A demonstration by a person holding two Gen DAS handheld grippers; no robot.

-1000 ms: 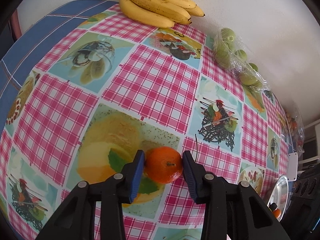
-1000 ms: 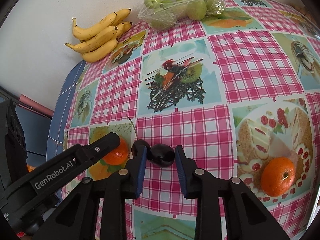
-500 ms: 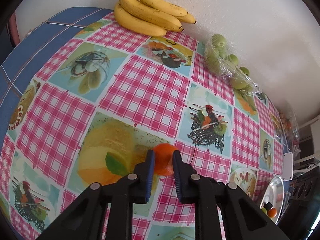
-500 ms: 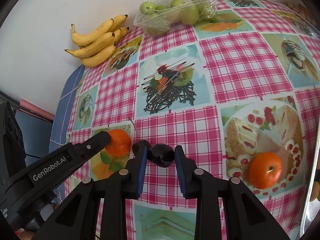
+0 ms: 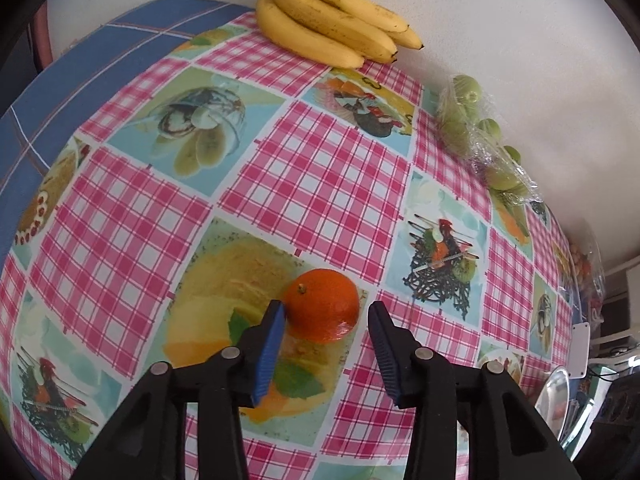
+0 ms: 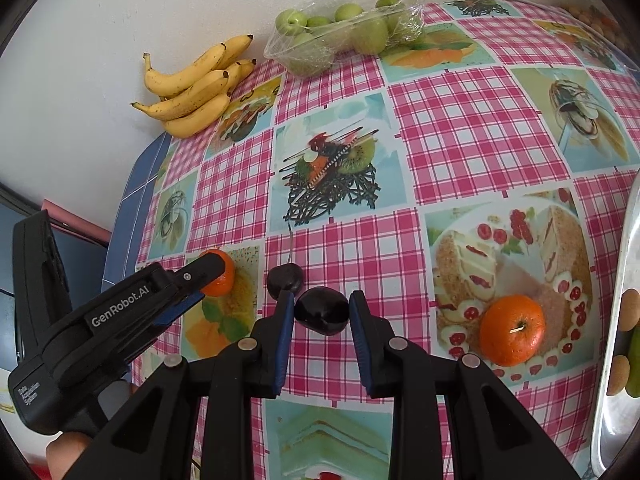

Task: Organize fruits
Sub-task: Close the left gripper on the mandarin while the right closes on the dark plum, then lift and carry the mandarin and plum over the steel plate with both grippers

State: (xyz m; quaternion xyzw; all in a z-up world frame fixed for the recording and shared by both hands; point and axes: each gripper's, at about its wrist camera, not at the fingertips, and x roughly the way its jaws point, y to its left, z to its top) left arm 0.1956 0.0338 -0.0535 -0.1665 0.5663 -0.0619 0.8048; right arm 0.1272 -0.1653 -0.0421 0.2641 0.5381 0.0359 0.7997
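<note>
Left wrist view: the left hand-held gripper (image 5: 326, 334) has its jaws opening. Half a second earlier they were pinched almost shut behind the round orange tangerine (image 5: 322, 305); now they stand apart, and the fruit sits on the checked pink tablecloth of the table (image 5: 320, 184), touching the left blue pad and clear of the right one. The fruit is not gripped. The closure evidently missed, so the grasp must be repeated. A bunch of yellow bananas (image 5: 332, 24) and a clear bag of green fruit (image 5: 476, 136) lie far, by the wall.

Right wrist view: the right hand-held gripper (image 6: 322, 316) remains clamped on a dark round plum (image 6: 322, 311), held above the table as before. A second dark plum (image 6: 285, 278) lies just beyond it. A second orange tangerine (image 6: 513, 330) rests near right, beside the metal tray (image 6: 628, 248).
</note>
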